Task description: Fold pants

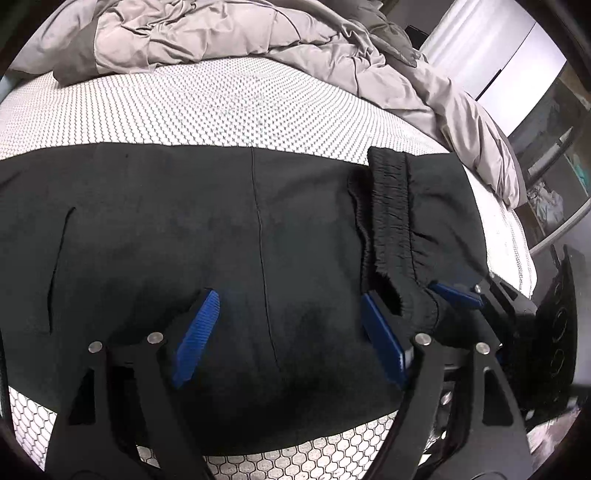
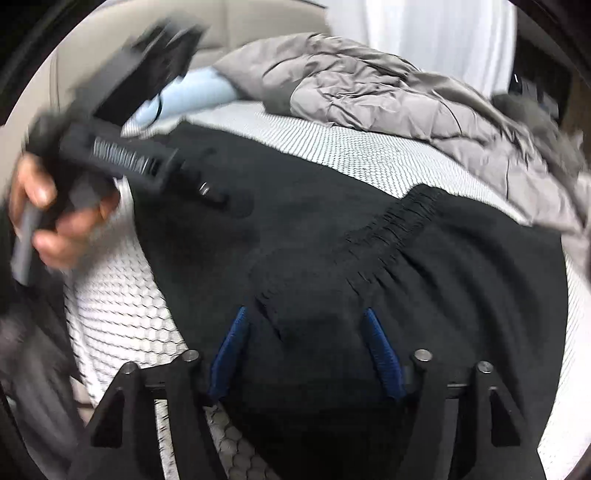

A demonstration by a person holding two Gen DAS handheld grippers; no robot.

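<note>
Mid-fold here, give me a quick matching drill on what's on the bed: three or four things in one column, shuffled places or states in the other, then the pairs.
Things:
1. pants
2. elastic waistband
3. grey comforter
4. left tongs

Places or states:
A. bunched at the far side of the mattress
B. open, over the black fabric
C. spread flat on the mattress
D. gathered and ruffled, lying on the dark fabric

Pairs: 1-C, 2-D, 3-A, 4-B
</note>
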